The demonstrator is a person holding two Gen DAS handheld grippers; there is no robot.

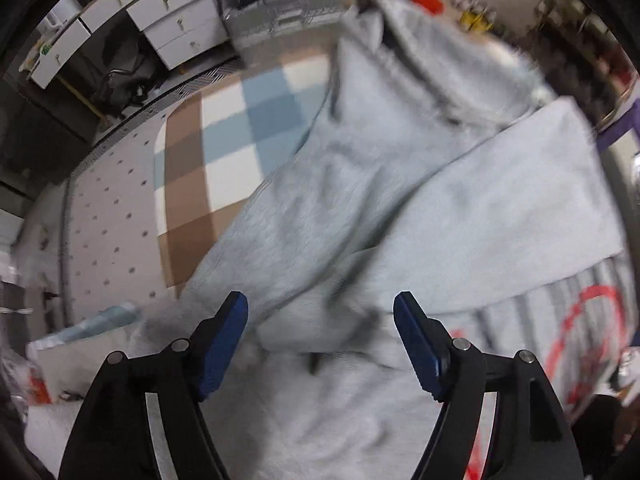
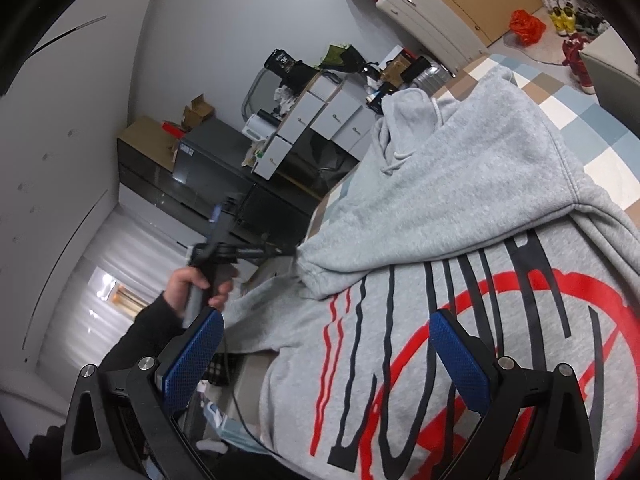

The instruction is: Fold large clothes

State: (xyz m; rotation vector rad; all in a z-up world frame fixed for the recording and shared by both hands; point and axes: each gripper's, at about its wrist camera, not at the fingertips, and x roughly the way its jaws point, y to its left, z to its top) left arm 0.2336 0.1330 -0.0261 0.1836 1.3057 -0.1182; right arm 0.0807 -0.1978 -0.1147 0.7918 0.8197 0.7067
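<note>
Hovering nearest, the right gripper spreads its blue pads wide over the light grey hooded sweatshirt with nothing between them. Under it lies the sweatshirt's chest print, a red ring crossed by tall black strokes; the lettering cannot be read. A folded sleeve lies across the top of the print, the hood further off. Only this view shows the left hand holding its gripper's handle off to the side, and beyond it white boxes with a small logo too tiny to read.

From the left wrist, blurred, the left gripper also stands wide open, holding nothing, just above the grey fabric. This view alone shows the blue, brown and white checked rug beneath the sweatshirt, then the white drawer unit beyond.
</note>
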